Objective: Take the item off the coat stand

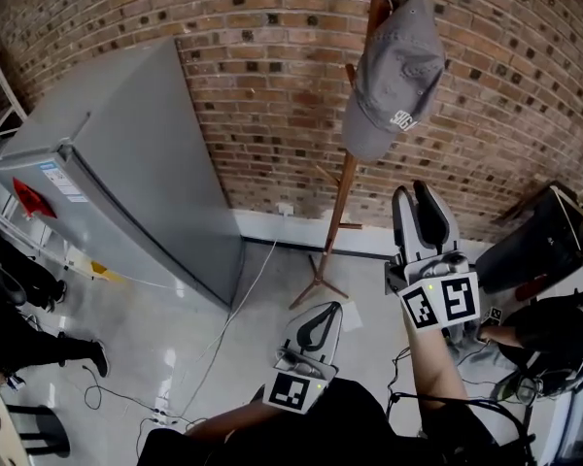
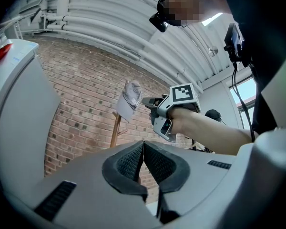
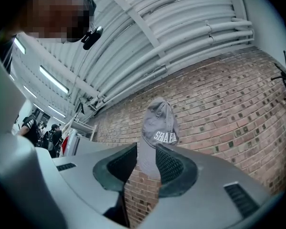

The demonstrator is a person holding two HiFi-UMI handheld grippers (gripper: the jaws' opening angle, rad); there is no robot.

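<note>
You are holding your right gripper (image 1: 415,194) raised, with its jaws standing partly apart and nothing pressed between the pads. The grey fabric baseball cap (image 1: 396,76) with white lettering is hanging ahead of and above those jaws, at the top of the slim wooden coat stand (image 1: 342,202). In the right gripper view its peak is lining up with the gap between the jaws, but the cap is sitting beyond the tips, apart from them. The red-brown brick wall (image 1: 272,66) is standing behind it. You are holding your left gripper (image 1: 325,311) lower, its jaws closed tip to tip on nothing, with the cap well ahead of and above them.
</note>
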